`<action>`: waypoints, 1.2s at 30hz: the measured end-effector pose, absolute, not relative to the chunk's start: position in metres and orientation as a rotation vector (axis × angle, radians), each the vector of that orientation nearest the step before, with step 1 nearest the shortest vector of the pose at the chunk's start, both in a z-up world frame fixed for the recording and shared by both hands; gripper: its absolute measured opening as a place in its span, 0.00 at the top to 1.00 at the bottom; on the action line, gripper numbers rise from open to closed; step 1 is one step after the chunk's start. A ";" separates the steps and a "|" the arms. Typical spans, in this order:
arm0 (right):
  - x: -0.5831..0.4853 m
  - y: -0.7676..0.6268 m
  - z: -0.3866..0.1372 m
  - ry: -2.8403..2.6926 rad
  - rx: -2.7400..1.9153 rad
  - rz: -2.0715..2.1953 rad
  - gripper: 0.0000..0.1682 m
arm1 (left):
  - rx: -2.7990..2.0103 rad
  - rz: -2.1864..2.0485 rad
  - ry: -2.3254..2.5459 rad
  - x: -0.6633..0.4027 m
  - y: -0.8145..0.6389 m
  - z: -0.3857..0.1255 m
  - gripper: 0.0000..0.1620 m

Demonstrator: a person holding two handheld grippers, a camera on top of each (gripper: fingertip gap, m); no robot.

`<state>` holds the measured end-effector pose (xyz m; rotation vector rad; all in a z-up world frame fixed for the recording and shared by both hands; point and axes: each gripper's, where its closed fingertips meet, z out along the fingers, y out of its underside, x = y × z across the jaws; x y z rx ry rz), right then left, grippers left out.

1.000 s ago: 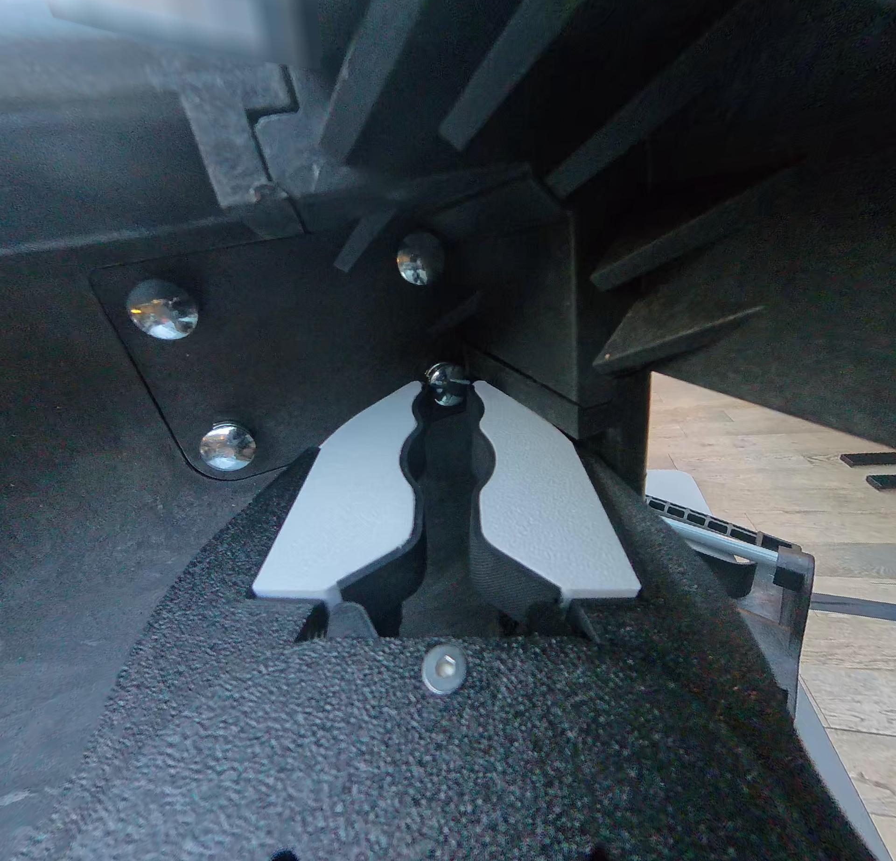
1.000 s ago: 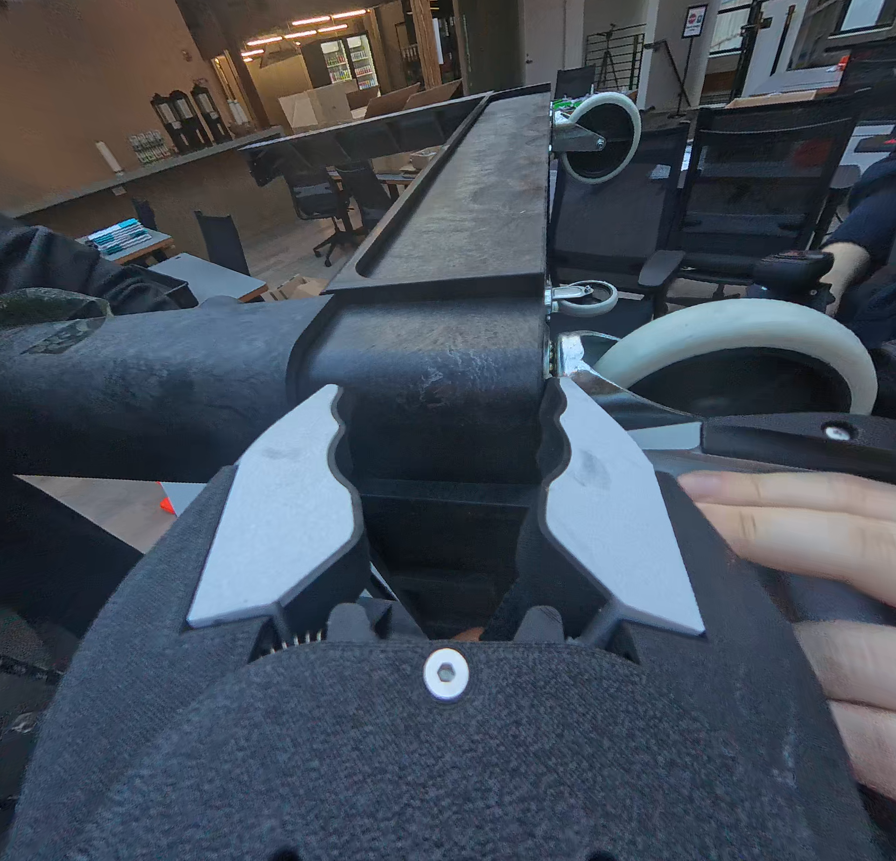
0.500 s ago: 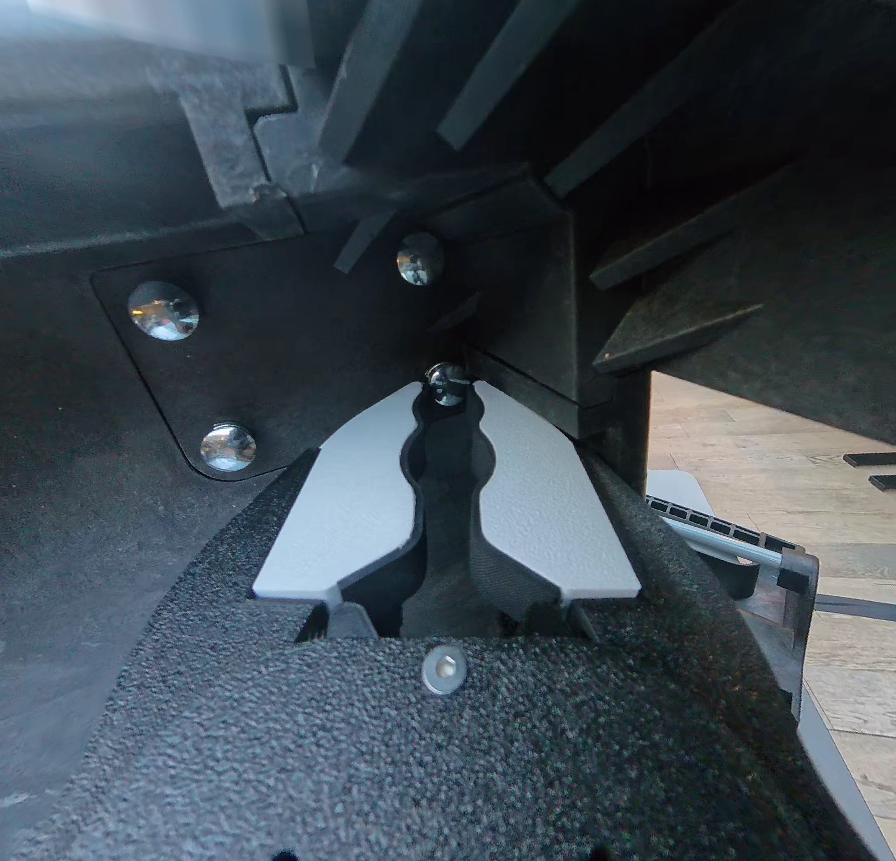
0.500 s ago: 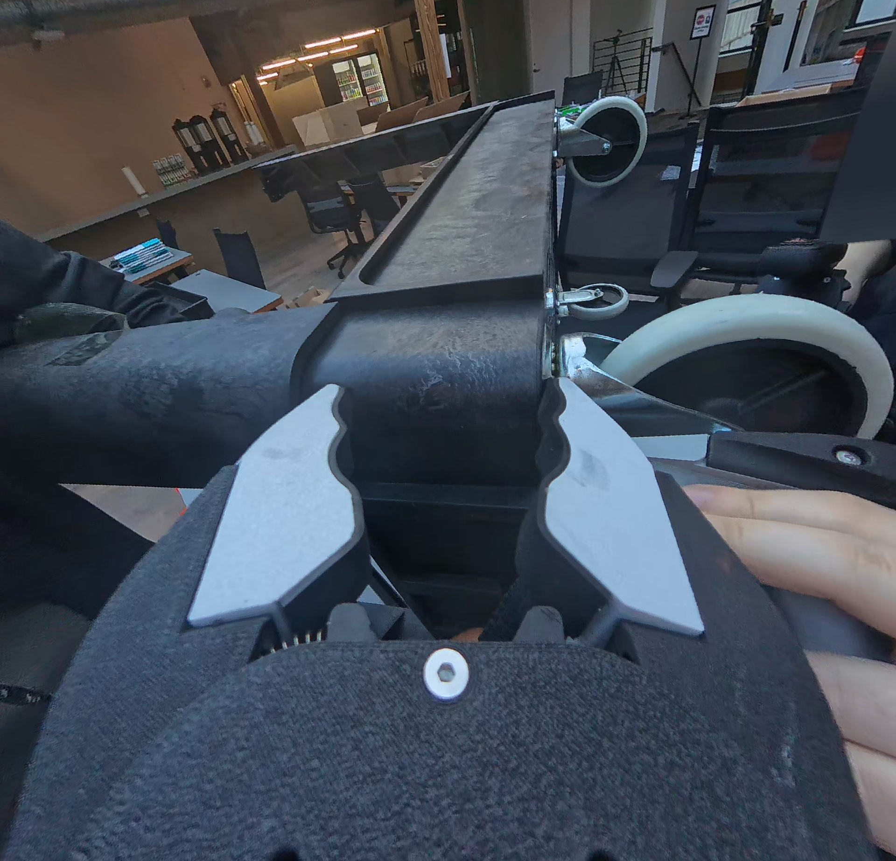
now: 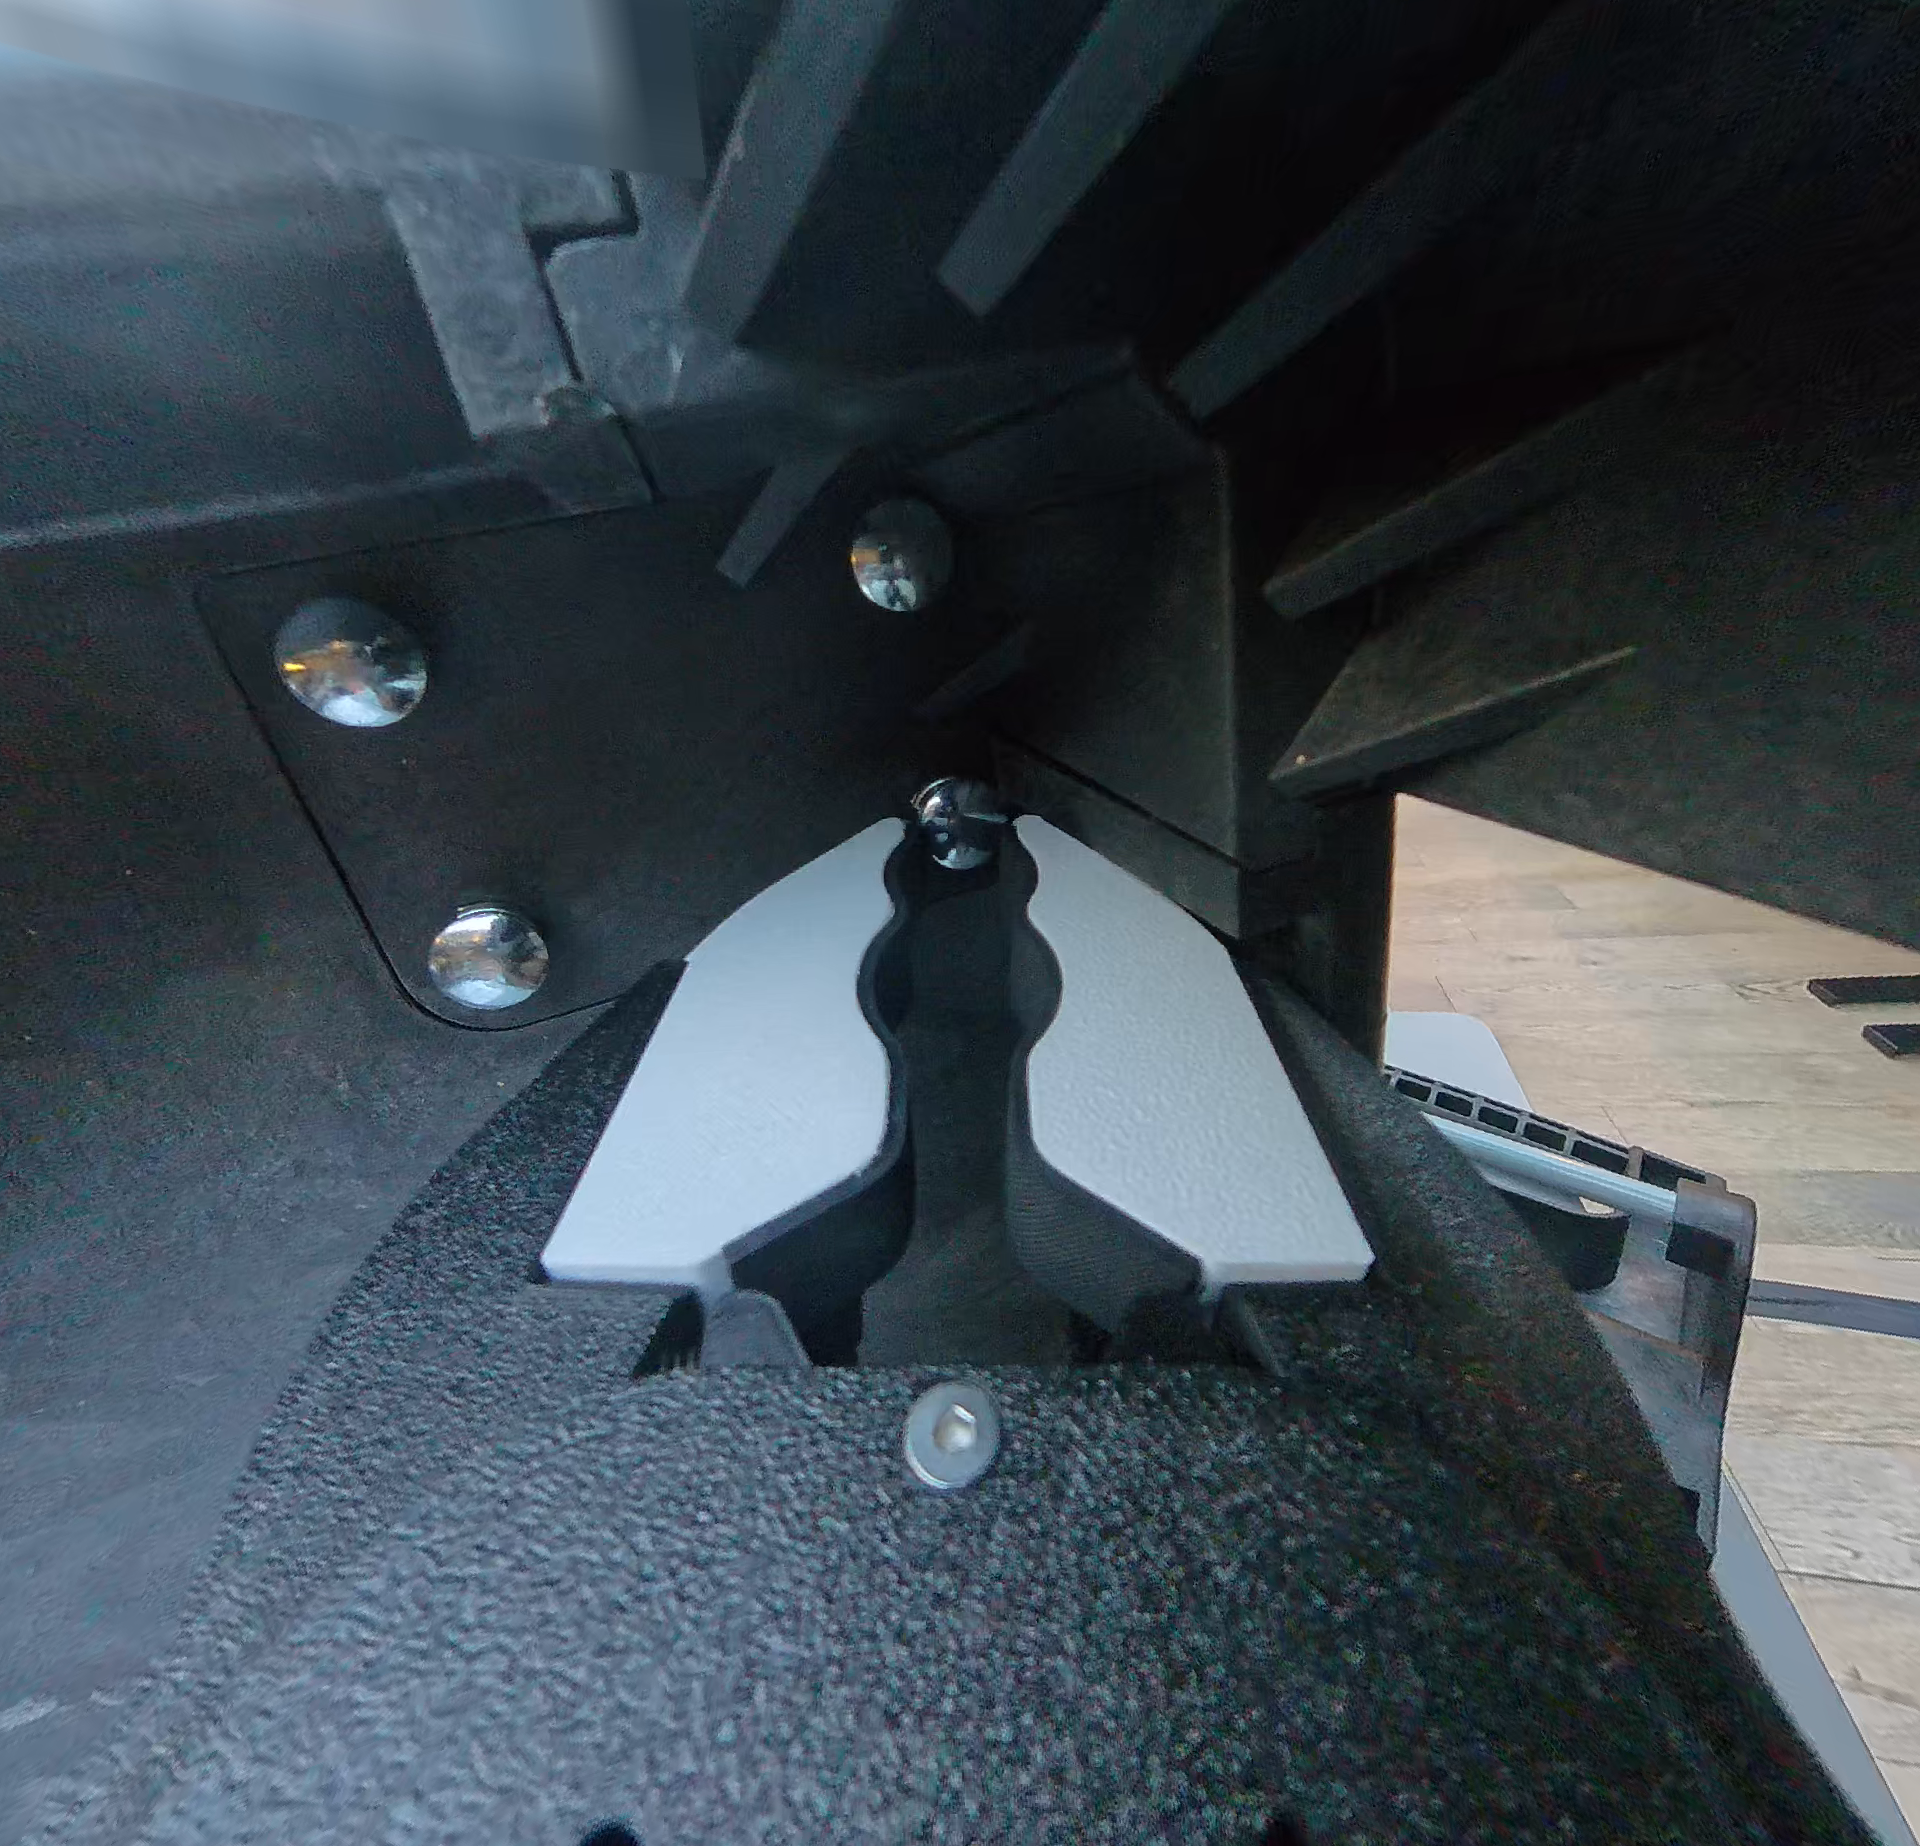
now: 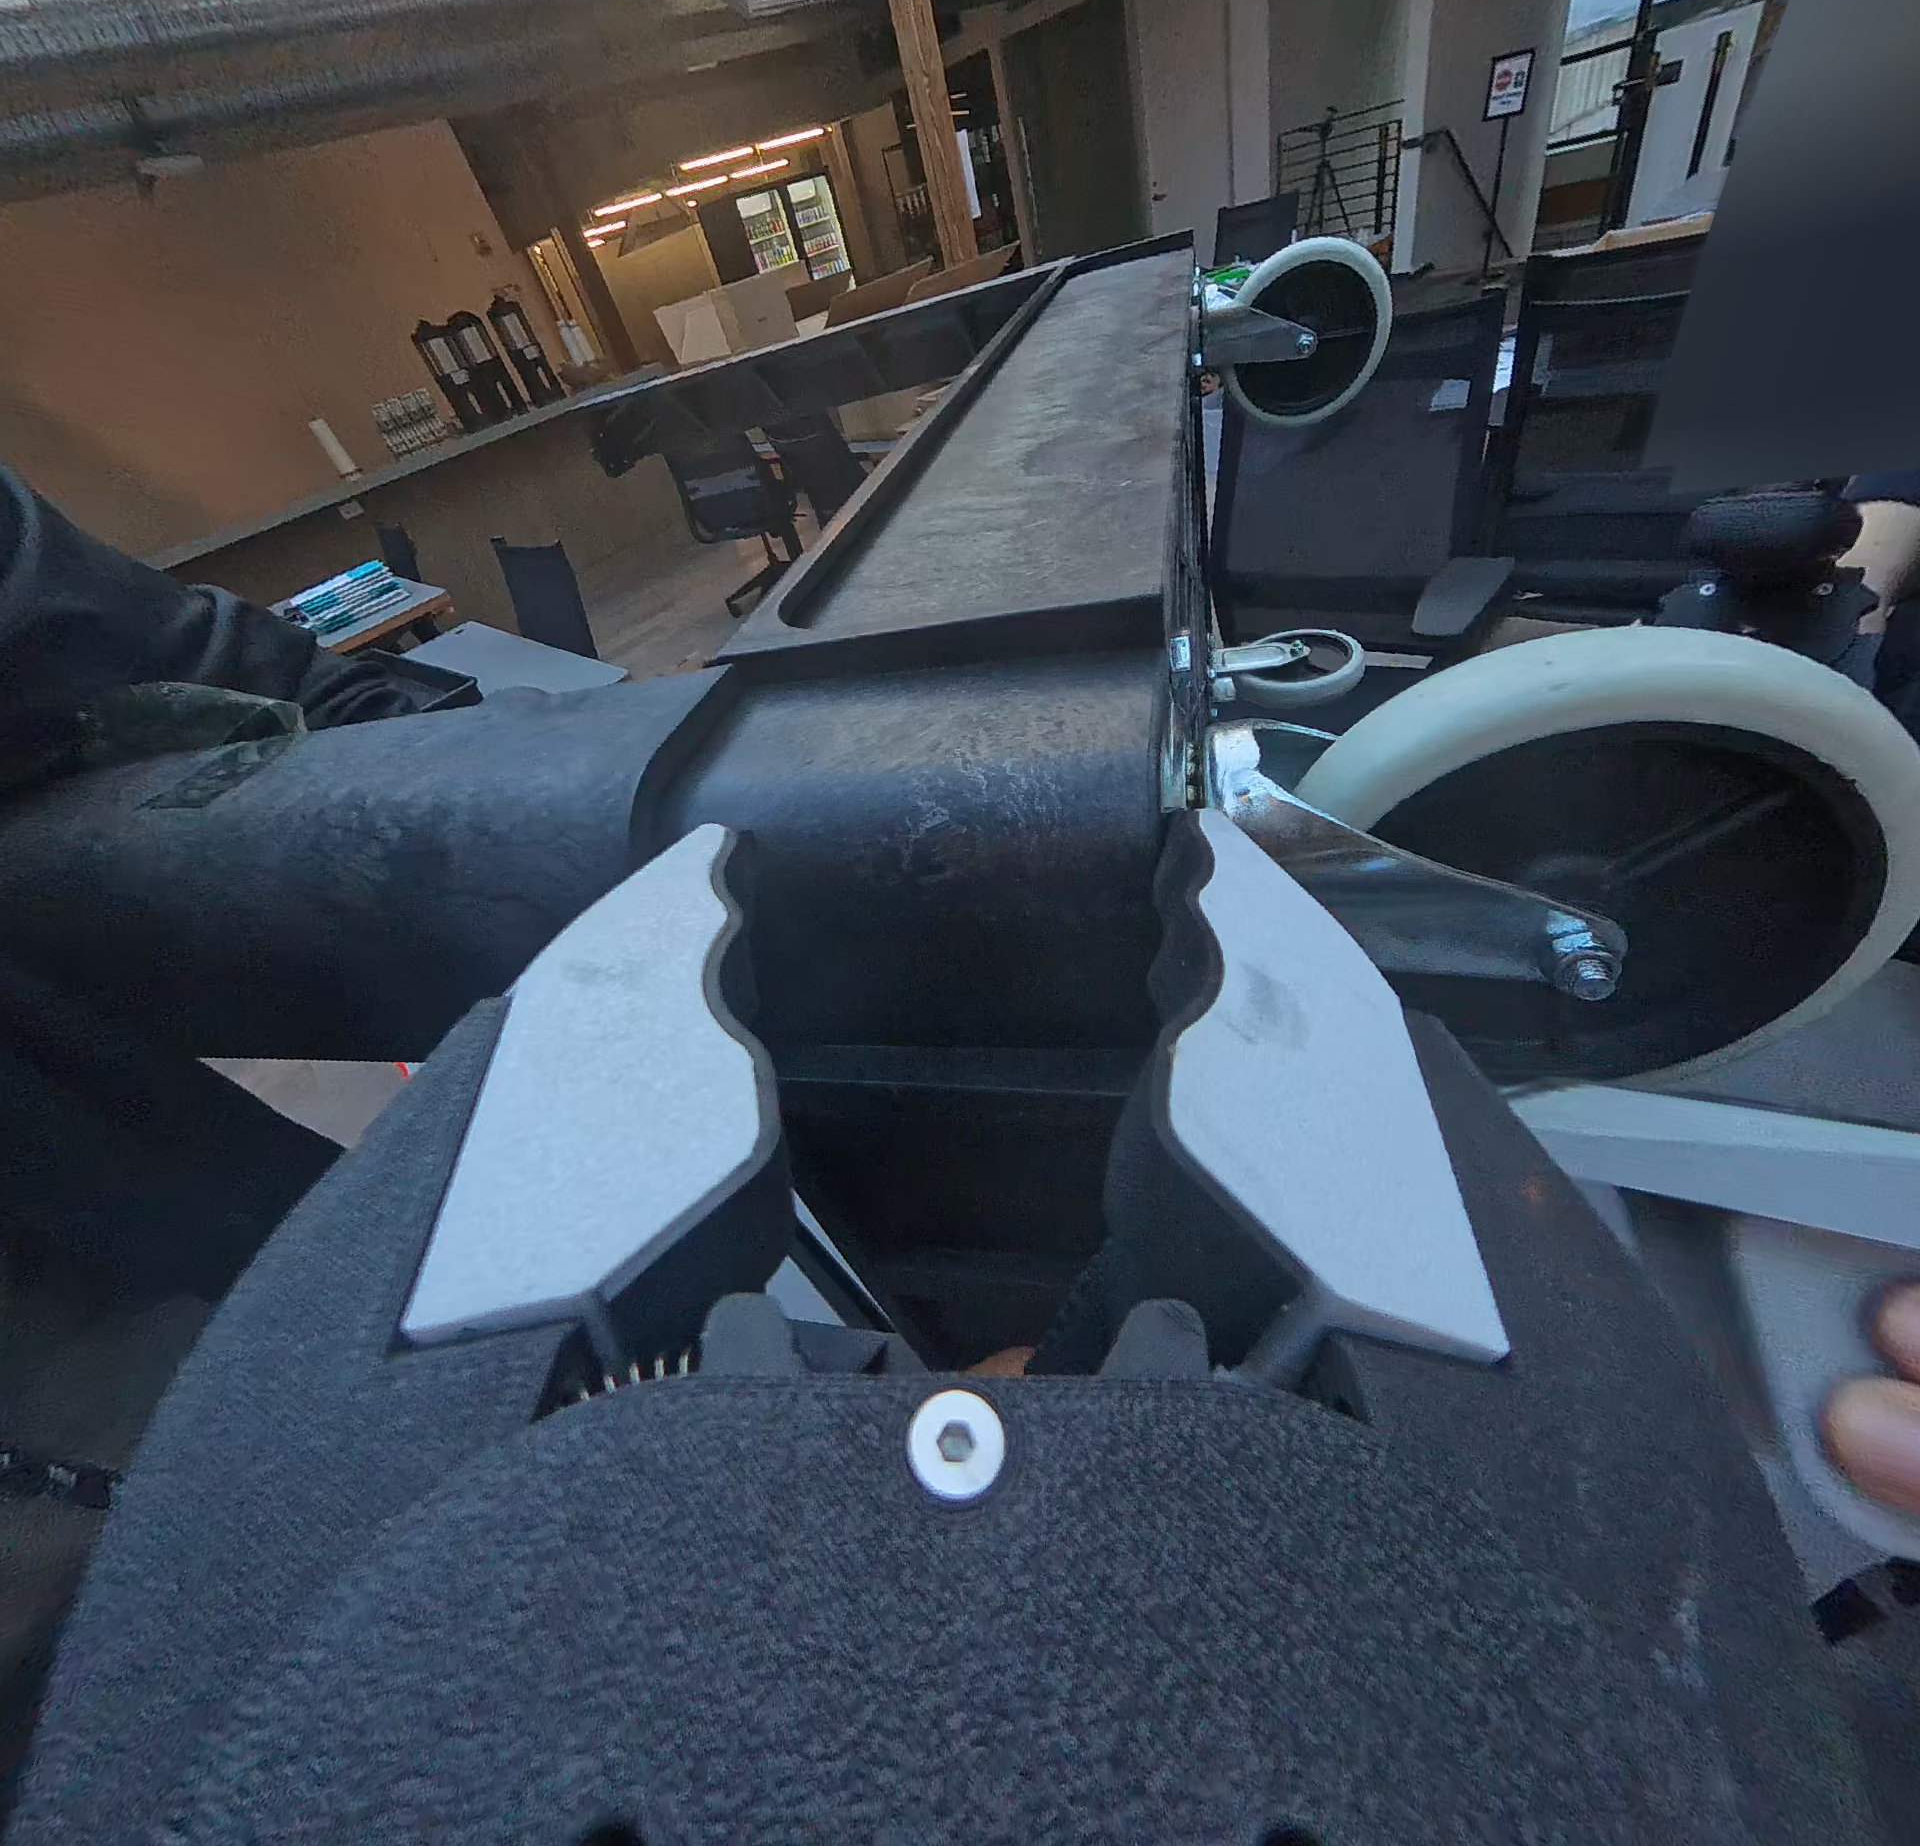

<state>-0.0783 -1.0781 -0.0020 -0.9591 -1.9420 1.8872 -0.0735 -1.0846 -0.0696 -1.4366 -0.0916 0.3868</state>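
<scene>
Left claw, its two grey fingers drawn nearly together, pinches the head of a small bright screw at the inner corner of a black metal plate bolted to the underside of an overturned black plastic cart. Three domed bolts ring the plate: one at its upper left, one lower left, one at the top. Right claw stands wide, its fingers straddling the cart's moulded corner post, though a firm grip cannot be confirmed. Just beside it, a white-tyred caster juts from a chromed fork.

The screw looks tiny, hard and slick, best taken by its head. The cart's grained, ribbed plastic seems stiff, bulky and fairly heavy, with the corner post a natural hold.
</scene>
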 end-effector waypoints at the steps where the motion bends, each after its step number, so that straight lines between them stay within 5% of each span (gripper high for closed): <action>1: -0.078 -1.078 -0.002 -1.936 -0.960 1.901 0.53 | -1.436 0.386 -0.093 -0.074 -1.085 -0.070 0.91; 29: -0.079 -1.077 -0.005 -1.942 -0.881 1.725 0.53 | -1.433 0.400 -0.073 -0.073 -1.085 -0.069 0.91; 36: -0.079 -1.052 -0.029 -1.778 -1.021 1.868 0.62 | -1.451 0.397 -0.049 -0.073 -1.085 -0.070 0.91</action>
